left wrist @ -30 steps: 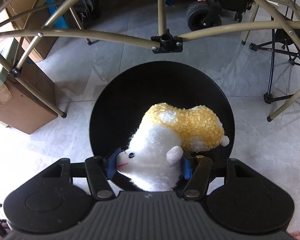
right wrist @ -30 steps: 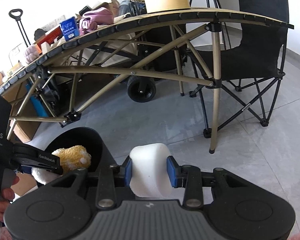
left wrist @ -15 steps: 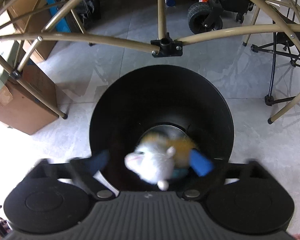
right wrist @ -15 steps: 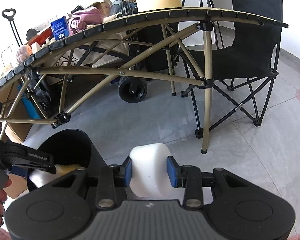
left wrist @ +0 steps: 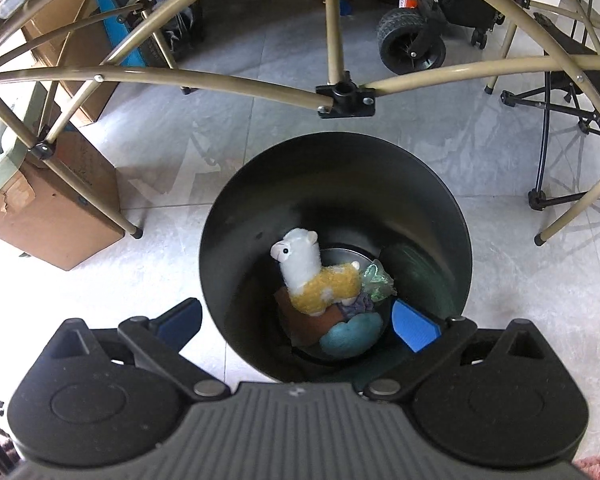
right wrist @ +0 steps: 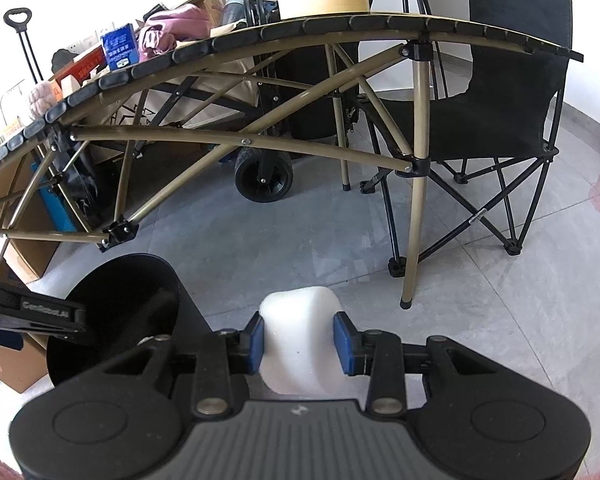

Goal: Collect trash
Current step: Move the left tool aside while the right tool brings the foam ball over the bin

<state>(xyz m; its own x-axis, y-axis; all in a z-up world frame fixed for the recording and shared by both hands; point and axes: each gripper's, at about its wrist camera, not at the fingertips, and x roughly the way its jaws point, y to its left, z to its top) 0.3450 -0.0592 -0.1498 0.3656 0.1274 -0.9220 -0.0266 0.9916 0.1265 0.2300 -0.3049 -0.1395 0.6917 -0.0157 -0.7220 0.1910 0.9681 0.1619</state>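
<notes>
A black round bin (left wrist: 260, 184) stands on the tiled floor right below my left gripper (left wrist: 296, 322). That gripper is open wide over the bin's mouth, nothing between its blue pads. At the bin's bottom lies a white and yellow plush alpaca (left wrist: 316, 276) on an orange piece, a teal piece and green crumpled wrap (left wrist: 376, 280). My right gripper (right wrist: 299, 344) is shut on a white foam block (right wrist: 300, 344), to the right of the bin (right wrist: 116, 288). The left gripper's arm (right wrist: 40, 314) shows at that view's left edge, above the bin.
A folding table's tan frame (left wrist: 220, 78) arches over the floor behind the bin, its leg (right wrist: 414, 232) close ahead of the right gripper. A cardboard box (left wrist: 48, 208) sits left of the bin. A black folding chair (right wrist: 500, 108) and a wheeled cart (right wrist: 264, 178) stand behind.
My left gripper opened and let go of the plush alpaca, which fell to the bottom of the bin. The right gripper kept its hold on the foam block.
</notes>
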